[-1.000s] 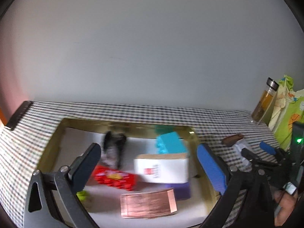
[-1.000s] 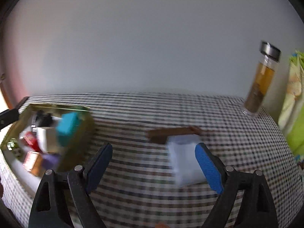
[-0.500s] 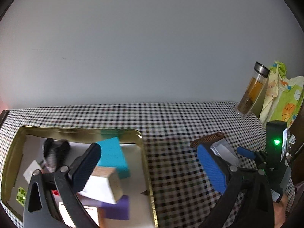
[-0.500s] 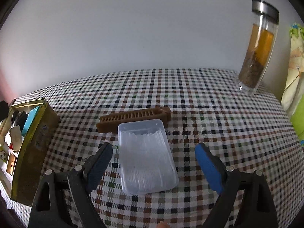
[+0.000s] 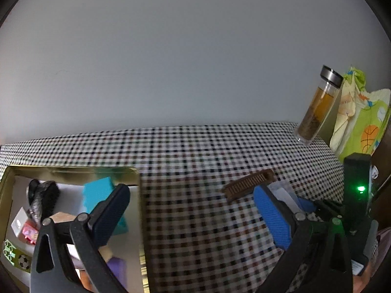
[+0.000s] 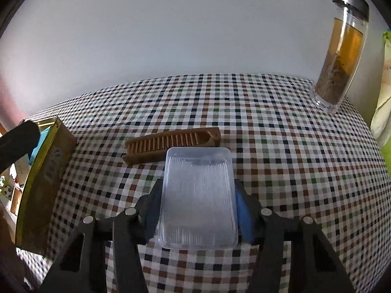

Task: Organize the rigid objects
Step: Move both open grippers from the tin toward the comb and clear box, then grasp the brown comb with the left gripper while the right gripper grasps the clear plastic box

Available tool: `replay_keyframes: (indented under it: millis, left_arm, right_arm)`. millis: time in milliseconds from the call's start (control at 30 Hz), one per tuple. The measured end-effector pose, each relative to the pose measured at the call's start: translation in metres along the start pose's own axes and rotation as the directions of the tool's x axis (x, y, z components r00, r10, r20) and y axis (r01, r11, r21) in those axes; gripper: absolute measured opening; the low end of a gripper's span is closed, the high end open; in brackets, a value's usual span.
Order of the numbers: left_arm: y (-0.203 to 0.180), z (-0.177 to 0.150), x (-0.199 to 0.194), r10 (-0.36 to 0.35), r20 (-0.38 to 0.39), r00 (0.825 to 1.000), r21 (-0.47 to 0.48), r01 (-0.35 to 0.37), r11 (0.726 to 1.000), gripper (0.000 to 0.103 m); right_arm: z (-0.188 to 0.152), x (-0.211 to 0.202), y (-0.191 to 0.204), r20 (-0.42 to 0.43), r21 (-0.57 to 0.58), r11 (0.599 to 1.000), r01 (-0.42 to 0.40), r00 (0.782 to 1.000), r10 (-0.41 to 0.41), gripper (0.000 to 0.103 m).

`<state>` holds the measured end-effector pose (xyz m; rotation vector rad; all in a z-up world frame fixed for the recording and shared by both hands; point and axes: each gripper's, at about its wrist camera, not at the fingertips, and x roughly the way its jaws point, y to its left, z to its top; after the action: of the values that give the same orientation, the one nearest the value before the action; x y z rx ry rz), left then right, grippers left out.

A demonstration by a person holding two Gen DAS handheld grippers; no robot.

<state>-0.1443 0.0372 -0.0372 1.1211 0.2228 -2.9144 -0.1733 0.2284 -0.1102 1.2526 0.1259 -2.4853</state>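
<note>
The right gripper (image 6: pixel 198 205) now has its jaws clamped on the long sides of the clear plastic box (image 6: pixel 198 195), which lies on the tabletop just in front of the brown comb (image 6: pixel 171 144); half a second ago they stood wide apart. The box looks light, stiff and slippery, best held mid-length. The left gripper (image 5: pixel 190 217), jaws apart, has swung from the gold tray (image 5: pixel 139 210) toward the comb.

Left wrist cam sits low over the checkered tablecloth (image 5: pixel 195 151), facing the grey wall, w/ the gold tin (image 5: pixel 140 219) close at lower left. Right wrist cam is further right, also facing the wall, v. near the clear plastic box (image 6: pixel 198 197). Both views share the brown comb (image 5: pixel 248 184) (image 6: pixel 171 144), glass bottle (image 5: pixel 317 108) (image 6: pixel 339 56), tin (image 6: pixel 41 178) & cloth (image 6: pixel 281 134).
</note>
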Motion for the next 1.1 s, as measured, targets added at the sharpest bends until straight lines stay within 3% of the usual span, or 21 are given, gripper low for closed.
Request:
replay_keyframes:
  millis: [100, 333, 467, 867, 967, 1100]
  left_arm:
    - [-0.013, -0.001, 0.014, 0.002, -0.023, 1.000, 0.017, -0.002, 1.000, 0.102]
    - [-0.048, 0.000, 0.043, 0.000, -0.070, 0.998, 0.074, 0.005, 0.997, 0.102]
    - [-0.058, 0.003, 0.064, 0.017, -0.090, 0.996, 0.088, -0.009, 0.996, 0.102]
    - [-0.073, 0.004, 0.100, -0.045, -0.183, 0.982, 0.158, 0.074, 0.985, 0.102]
    - [-0.072, 0.004, 0.106, -0.073, -0.218, 0.973, 0.136, 0.104, 0.985, 0.084]
    - [-0.079, 0.001, 0.102, -0.070, -0.204, 0.977, 0.178, 0.107, 0.978, 0.063]
  right_arm:
    - [-0.003, -0.008, -0.013, -0.001, 0.039, 0.999, 0.017, 1.000, -0.017, 0.056]
    - [-0.007, -0.013, -0.057, -0.007, 0.129, 0.980, 0.151, 0.988, -0.152, 0.056]
    - [-0.008, -0.017, -0.071, -0.008, 0.159, 0.975, 0.156, 0.988, -0.156, 0.056]
    - [-0.003, -0.017, -0.073, -0.015, 0.143, 0.974, 0.175, 0.985, -0.174, 0.057]
    - [-0.004, -0.015, -0.071, -0.014, 0.137, 0.973, 0.185, 0.983, -0.184, 0.057]
    - [-0.005, -0.012, -0.070, -0.012, 0.131, 0.972, 0.193, 0.981, -0.193, 0.057]
